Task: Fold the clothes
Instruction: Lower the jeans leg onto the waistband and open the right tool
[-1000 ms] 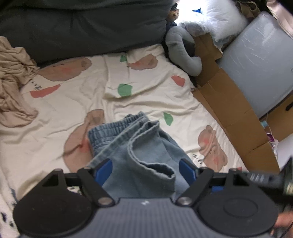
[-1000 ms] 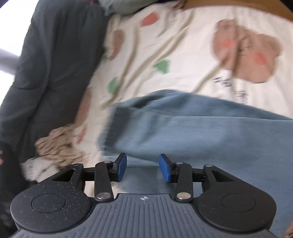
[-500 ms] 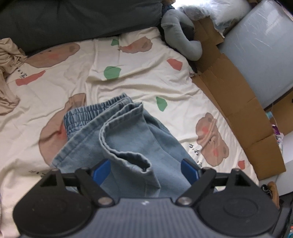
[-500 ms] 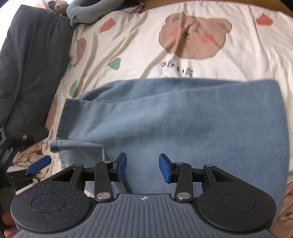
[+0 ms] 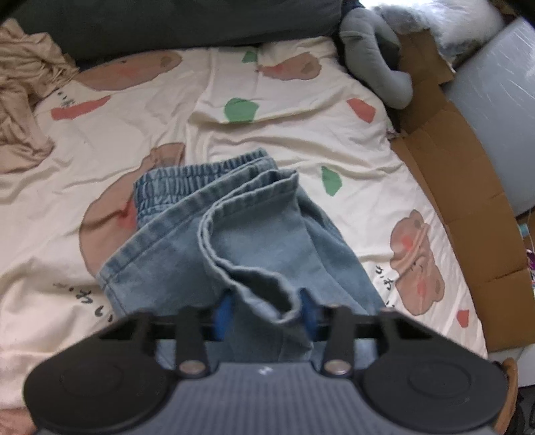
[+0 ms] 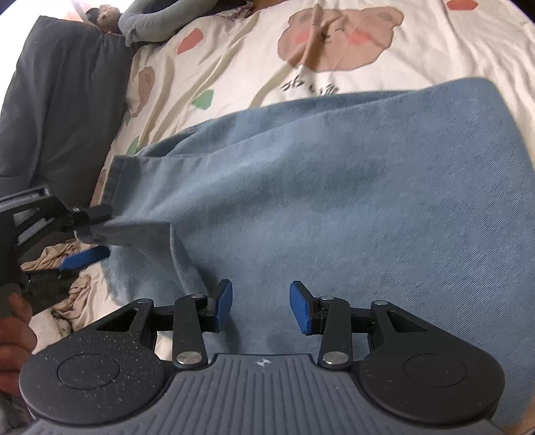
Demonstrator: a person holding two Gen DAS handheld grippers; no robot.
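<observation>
Light blue jeans (image 5: pixel 254 241) lie folded on a cream bear-print sheet (image 5: pixel 301 117), with the elastic waistband (image 5: pixel 200 174) at the far end. My left gripper (image 5: pixel 264 311) is shut on the doubled hem at the near end. In the right wrist view the same jeans (image 6: pixel 334 184) fill the middle. There the left gripper (image 6: pixel 92 236) pinches the hem corner at the left edge. My right gripper (image 6: pixel 260 304) hovers open over the flat denim, with nothing between its blue pads (image 6: pixel 224 301).
A crumpled beige garment (image 5: pixel 20 100) lies at the sheet's left. A dark grey duvet (image 5: pixel 167 23) runs along the far side, with a grey plush toy (image 5: pixel 378 60) beside it. Cardboard (image 5: pixel 468 187) borders the right edge. A hand (image 6: pixel 13 321) holds the left gripper.
The left gripper's fingers have closed from wide apart onto the jeans' hem. The right gripper has swung over the denim and come nearer to it, staying open.
</observation>
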